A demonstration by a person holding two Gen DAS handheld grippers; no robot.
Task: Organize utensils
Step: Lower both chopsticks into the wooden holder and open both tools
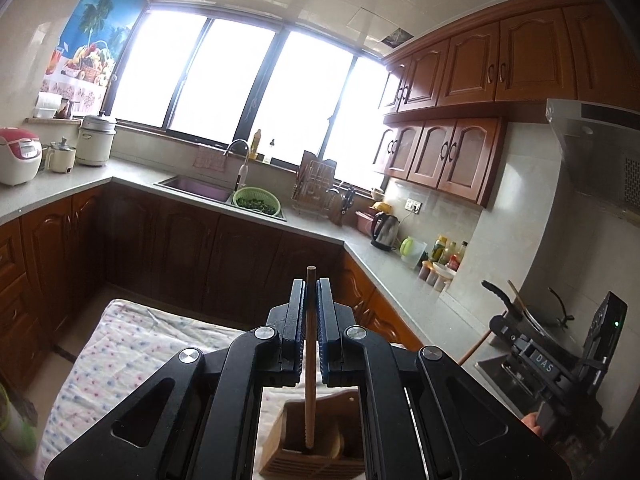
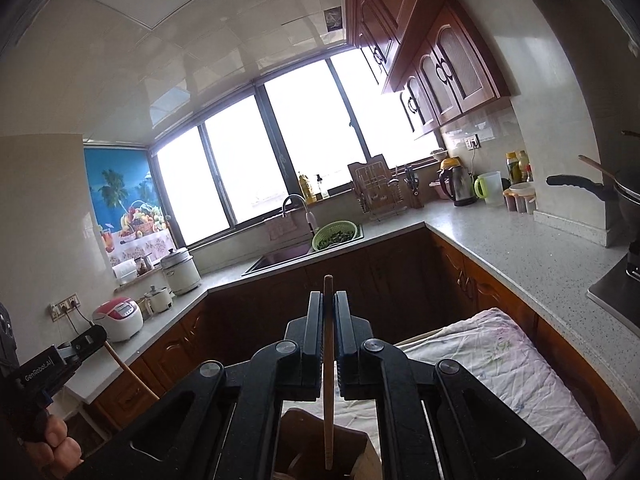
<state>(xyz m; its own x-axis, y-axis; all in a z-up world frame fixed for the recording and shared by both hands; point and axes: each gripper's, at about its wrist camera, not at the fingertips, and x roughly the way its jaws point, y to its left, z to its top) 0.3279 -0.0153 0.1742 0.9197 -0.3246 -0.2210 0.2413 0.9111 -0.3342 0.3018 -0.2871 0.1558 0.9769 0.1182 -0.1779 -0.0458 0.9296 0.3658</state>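
Note:
My left gripper (image 1: 311,286) is shut on a wooden chopstick (image 1: 309,360). The stick stands upright and its lower end sits inside a wooden utensil holder (image 1: 316,454) below the jaws. My right gripper (image 2: 329,300) is shut on another wooden chopstick (image 2: 328,392), also upright, with its lower end reaching into the same wooden holder (image 2: 304,444). The right gripper also shows at the right edge of the left wrist view (image 1: 520,320). The left gripper shows at the left edge of the right wrist view (image 2: 86,340).
The holder stands on a table covered by a floral cloth (image 1: 120,356). One more chopstick (image 2: 416,337) lies on the cloth (image 2: 500,372). Grey counters with a sink (image 1: 200,188), a green colander (image 1: 256,201), a kettle (image 1: 386,230) and a rice cooker (image 1: 18,156) surround the room.

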